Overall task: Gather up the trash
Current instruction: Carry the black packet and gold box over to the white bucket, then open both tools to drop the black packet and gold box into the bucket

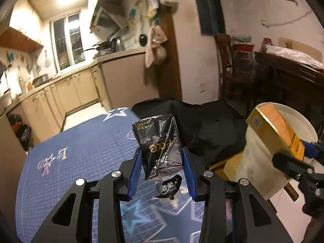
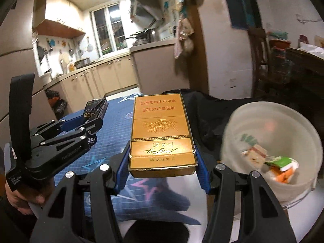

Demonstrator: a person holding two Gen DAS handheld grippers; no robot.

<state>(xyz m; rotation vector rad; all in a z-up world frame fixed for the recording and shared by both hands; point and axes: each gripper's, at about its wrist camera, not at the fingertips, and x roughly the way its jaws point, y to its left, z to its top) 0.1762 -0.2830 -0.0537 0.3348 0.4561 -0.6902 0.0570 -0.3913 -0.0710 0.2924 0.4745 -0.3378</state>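
Observation:
My left gripper (image 1: 162,168) is shut on a crumpled black tissue packet (image 1: 160,143), held upright above the blue star-patterned table (image 1: 81,141). A torn flap (image 1: 168,188) hangs under the packet. My right gripper (image 2: 162,166) is shut on a flat gold cigarette box (image 2: 161,133), its blue pads pressed on both long sides. In the right wrist view the left gripper (image 2: 89,121) with the black packet (image 2: 95,109) is at the left. In the left wrist view the gold box (image 1: 277,129) sits at the right, over the white bin (image 1: 299,121). The white bin (image 2: 303,121) holds several scraps of trash.
A black bag or cloth (image 1: 202,125) lies beyond the table's far edge. Dark wooden furniture (image 1: 287,77) stands at the right. Kitchen cabinets (image 1: 77,89) run along the left. A hand (image 2: 22,200) grips the left tool's handle.

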